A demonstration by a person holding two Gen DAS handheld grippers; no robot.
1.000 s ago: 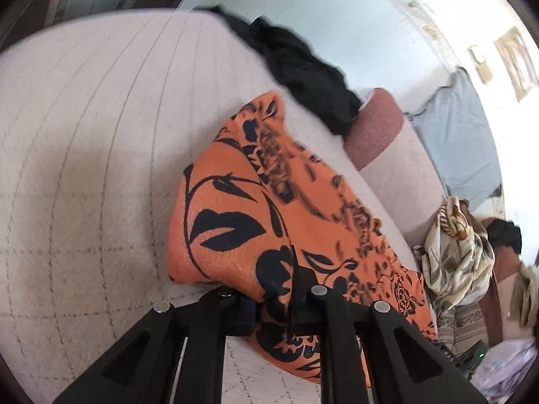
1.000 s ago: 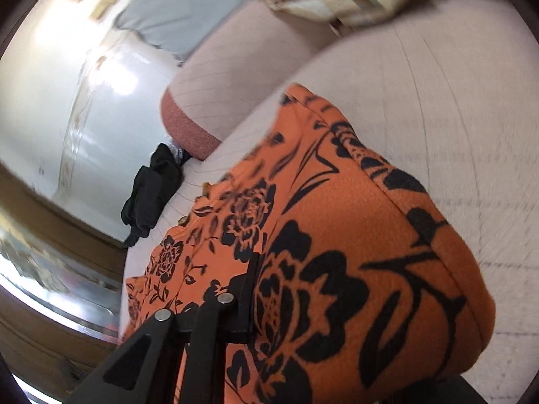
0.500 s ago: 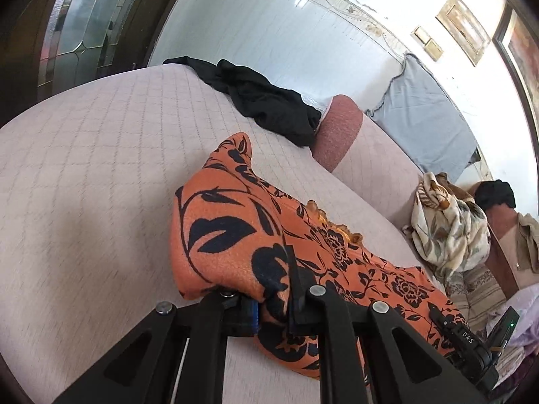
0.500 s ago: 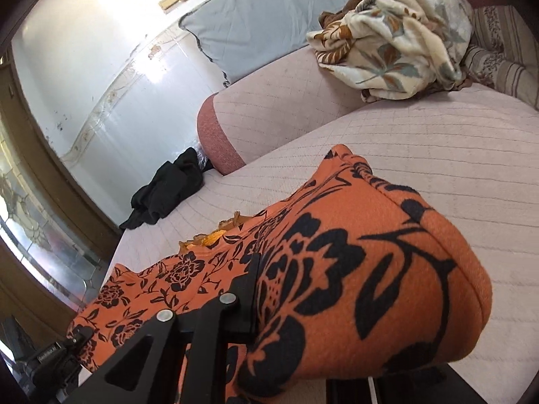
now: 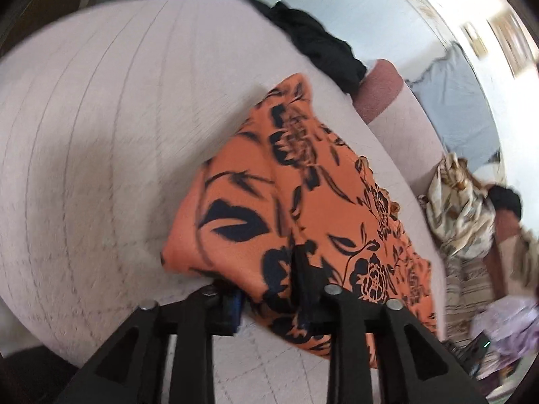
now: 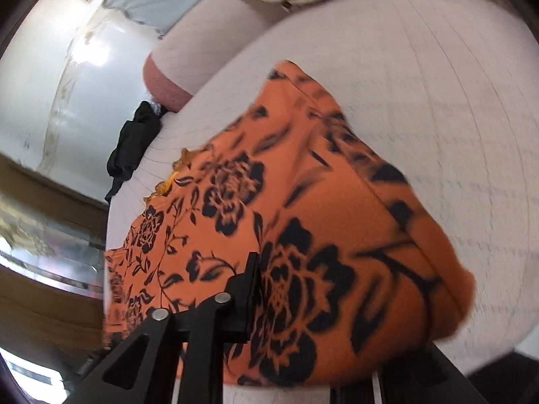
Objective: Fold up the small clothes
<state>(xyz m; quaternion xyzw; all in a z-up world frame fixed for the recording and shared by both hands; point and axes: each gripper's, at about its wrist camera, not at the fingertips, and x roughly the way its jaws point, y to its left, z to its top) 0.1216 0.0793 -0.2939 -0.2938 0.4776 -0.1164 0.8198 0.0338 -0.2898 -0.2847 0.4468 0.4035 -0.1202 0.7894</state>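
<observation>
A pale quilted cushion fills the foreground. The left gripper is clamped on one near corner of the orange flowered cloth; the right gripper pinches the other corner, its far finger hidden under fabric. The cloth stretches away from both tools, its near edge running between them, neither hand nearer.

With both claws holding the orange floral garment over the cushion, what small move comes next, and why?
Probably carry the gripped edge forward and lay it down: the left claw and right claw both pinch the orange garment, its far part resting on the cushion.
</observation>
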